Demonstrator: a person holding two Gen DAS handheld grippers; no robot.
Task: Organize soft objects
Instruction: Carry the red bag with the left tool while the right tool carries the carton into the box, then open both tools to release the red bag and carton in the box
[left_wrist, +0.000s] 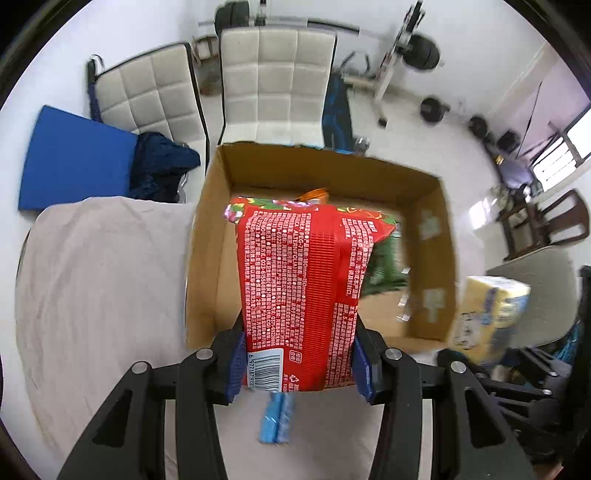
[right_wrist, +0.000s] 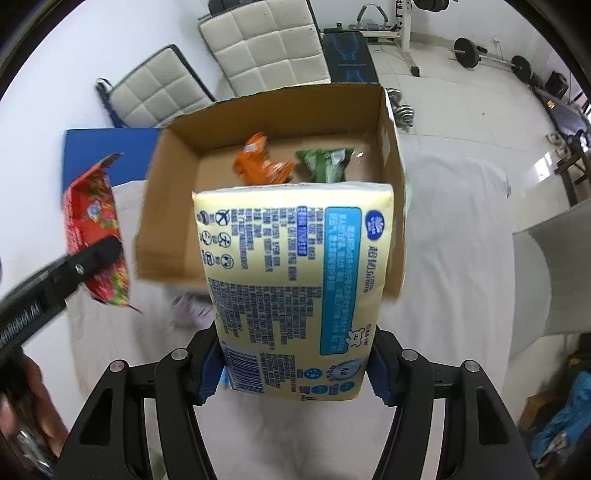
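Where it gapes, box (right_wrist: 173, 206) holds packets (right_wrist: 258, 162).

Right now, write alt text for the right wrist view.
The right gripper clamps a pale yellow plastic tissue pack above an open brown cardboard box holding an orange packet and a green packet. At left, the left gripper carries a red flowered pack over the white-covered table.

The red pack (left_wrist: 299, 295) hides much of the cardboard box (left_wrist: 207, 258) floor and most of the green packet (left_wrist: 384, 266). The yellow tissue pack (left_wrist: 487, 317) appears motion-blurred, its print unreadable.
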